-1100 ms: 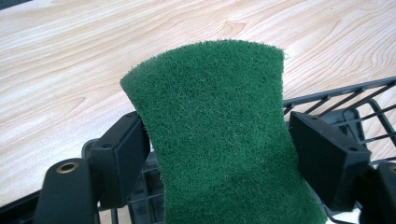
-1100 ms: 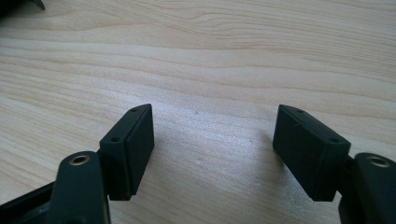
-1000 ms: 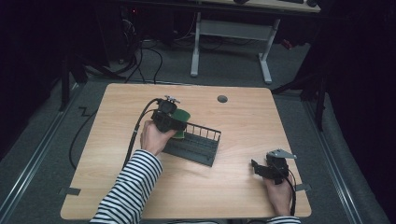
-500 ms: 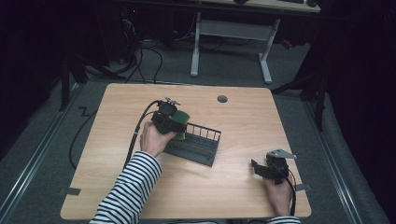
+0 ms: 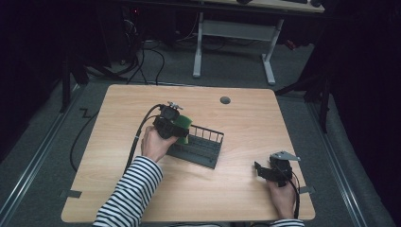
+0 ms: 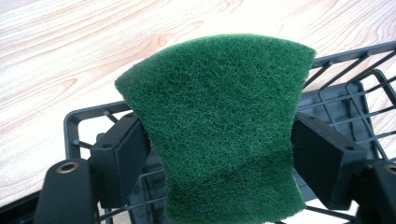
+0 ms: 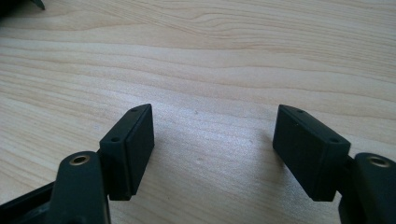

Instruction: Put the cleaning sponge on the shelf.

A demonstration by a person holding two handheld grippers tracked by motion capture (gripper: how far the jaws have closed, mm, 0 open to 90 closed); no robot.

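The left gripper [image 5: 182, 130] has its jaws clamped on a green scouring pad [image 6: 219, 126], pinching it so the pad bows between them; it hangs over the left end of the dark wire rack [image 5: 201, 146], which sits near the middle of the wooden table [image 5: 118, 194]; by my reading the pickup is done and the placing is left, since the pad is above the rack and not yet let go; whether its lower edge touches the rack floor I cannot tell, because the pad's bottom is cut off at the frame edge in the left gripper view. The right gripper [image 7: 212, 154] rests idle at the near right of the table, jaws wide apart over bare wood, holding nothing; in the high view the rack's inner compartments are too small to make out.
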